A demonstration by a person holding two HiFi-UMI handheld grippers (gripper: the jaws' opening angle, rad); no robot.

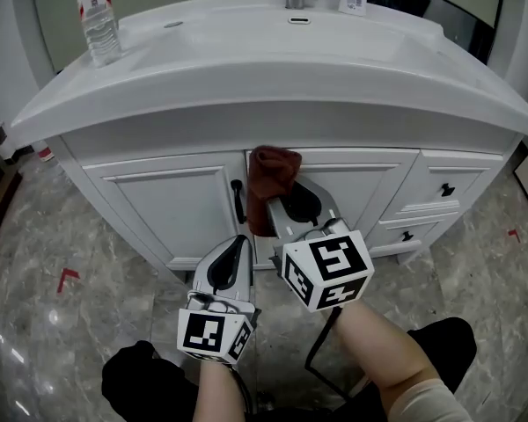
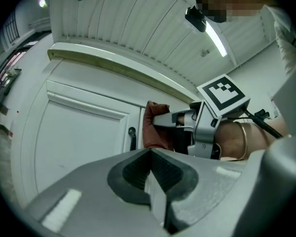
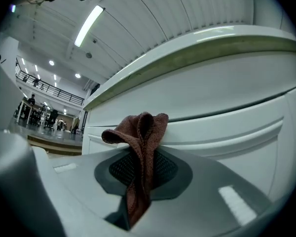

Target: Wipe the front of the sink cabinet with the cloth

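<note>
Right gripper (image 1: 286, 207): clamped on a rust-brown terry cloth (image 1: 271, 178). In the right gripper view the gripper (image 3: 140, 174) has the cloth (image 3: 140, 132) pinched between its black pads. A bunched fold stands above the jaws and a narrow tail runs down the slot between them.

Left gripper (image 1: 236, 255): jaws together with nothing between them, as the left gripper view confirms (image 2: 150, 174). It sits lower and nearer the person, at lower centre of the head view, and is not on the cloth.

Position of the cloth: centre of the head view, directly ahead of the right gripper's tips. It lies at the top of the white panelled sink cabinet (image 1: 172, 202), just beneath the overhang of the white basin top (image 1: 273, 86). It is just right of the black door handle (image 1: 238, 202). The cloth appears to be against the cabinet front; firm contact cannot be confirmed. Its long axis runs up and down, in line with the door seam.

Condition of the cloth: crumpled into a wad, not spread flat, so only a small face would meet the panel.

Assessment: the right hand is the working hand. The door panels spread left, right and below the cloth.
</note>
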